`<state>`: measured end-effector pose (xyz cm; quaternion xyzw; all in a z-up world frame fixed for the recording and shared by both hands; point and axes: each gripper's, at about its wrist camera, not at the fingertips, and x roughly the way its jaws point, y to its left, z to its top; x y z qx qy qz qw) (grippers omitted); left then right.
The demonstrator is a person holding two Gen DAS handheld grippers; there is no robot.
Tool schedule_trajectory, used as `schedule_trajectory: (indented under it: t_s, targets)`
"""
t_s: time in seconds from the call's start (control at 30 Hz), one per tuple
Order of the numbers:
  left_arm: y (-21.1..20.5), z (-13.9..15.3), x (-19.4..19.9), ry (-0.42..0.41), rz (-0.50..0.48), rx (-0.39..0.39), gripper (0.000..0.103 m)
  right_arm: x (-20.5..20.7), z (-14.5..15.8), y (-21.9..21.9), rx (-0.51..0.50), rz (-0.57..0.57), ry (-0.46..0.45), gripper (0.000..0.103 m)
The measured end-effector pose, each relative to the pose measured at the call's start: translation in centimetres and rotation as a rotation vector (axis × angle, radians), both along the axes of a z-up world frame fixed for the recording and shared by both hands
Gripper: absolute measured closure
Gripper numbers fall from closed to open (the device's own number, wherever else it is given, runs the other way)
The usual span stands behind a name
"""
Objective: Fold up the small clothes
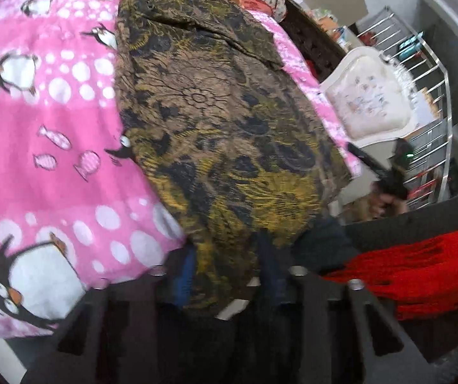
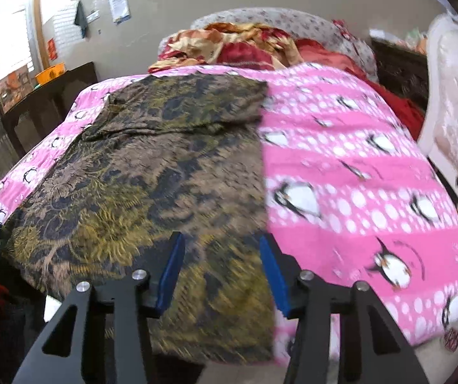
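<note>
A: What worries you here?

B: The left gripper is pinched shut on the near hem of the patterned garment, and only a small bunch of cloth sits between the blue pads. If the person pulls hard, I think that edge could slip out and drop back crooked.

A: And the other side?

B: The right gripper has its jaws partly apart, over the near right corner of the same garment. The cloth lies under and between the fingers, but the pads do not look pressed on it, so I'd call it not yet gripping. Lifting one corner alone would skew the fold. There is also a risk of catching the pink penguin blanket underneath, since the garment's right edge lies straight on it.

A: Where is the garment altogether?

B: Spread flat on the bed, on top of the blanket, running from the near edge toward the heap of red and gold bedding at the head. Its far end is already creased over.

A: How are the hands held?

B: Both point downward at a slant toward the bed's near edge, left one at the left corner, right one at the right. Both views are smeared, so finer detail is hard to tell.
</note>
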<state>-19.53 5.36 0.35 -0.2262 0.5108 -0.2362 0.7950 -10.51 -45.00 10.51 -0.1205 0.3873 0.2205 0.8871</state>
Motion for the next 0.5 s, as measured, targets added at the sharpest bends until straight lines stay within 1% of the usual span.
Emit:
schedule_trajectory:
  t_s: [0.03, 0.17, 0.2, 0.27, 0.33, 0.37, 0.4, 0.43, 0.5]
  targets:
    - [-0.1, 0.1, 0.1, -0.015, 0.008, 0.035, 0.103, -0.2, 0.2, -1.1, 0.022, -0.008, 0.019, 0.051]
    - [-0.5, 0.4, 0.2, -0.044, 0.002, 0.087, 0.103, -1.1, 0.0, -3.9, 0.108, 0.018, 0.113, 0.051]
    - [-0.4, 0.4, 0.2, -0.045, 0.0, 0.087, 0.103, -1.3, -0.4, -4.3, 0.121, 0.033, 0.139, 0.051]
    - [-0.2, 0.5, 0.3, -0.05, -0.006, 0.094, 0.103, -1.5, -1.2, -4.3, 0.119, 0.047, 0.154, 0.051]
    - [-0.3, 0.7, 0.3, -0.055, -0.005, 0.1, 0.103, -1.0, -2.1, -4.4, 0.096, 0.02, 0.147, 0.051]
    - [-0.4, 0.8, 0.3, -0.057, -0.004, 0.102, 0.103, -0.6, -2.5, -4.8, 0.104, 0.001, 0.147, 0.052]
    - [-0.3, 0.9, 0.3, -0.056, 0.001, 0.101, 0.103, -0.4, -2.7, -5.0, 0.121, -0.005, 0.149, 0.052]
    - [-0.2, 0.9, 0.3, -0.051, 0.004, 0.1, 0.103, -0.1, -2.9, -5.3, 0.163, 0.002, 0.165, 0.05]
    - [-0.4, 0.7, 0.3, -0.036, 0.005, 0.104, 0.103, 0.1, -2.9, -5.4, 0.206, 0.041, 0.205, 0.051]
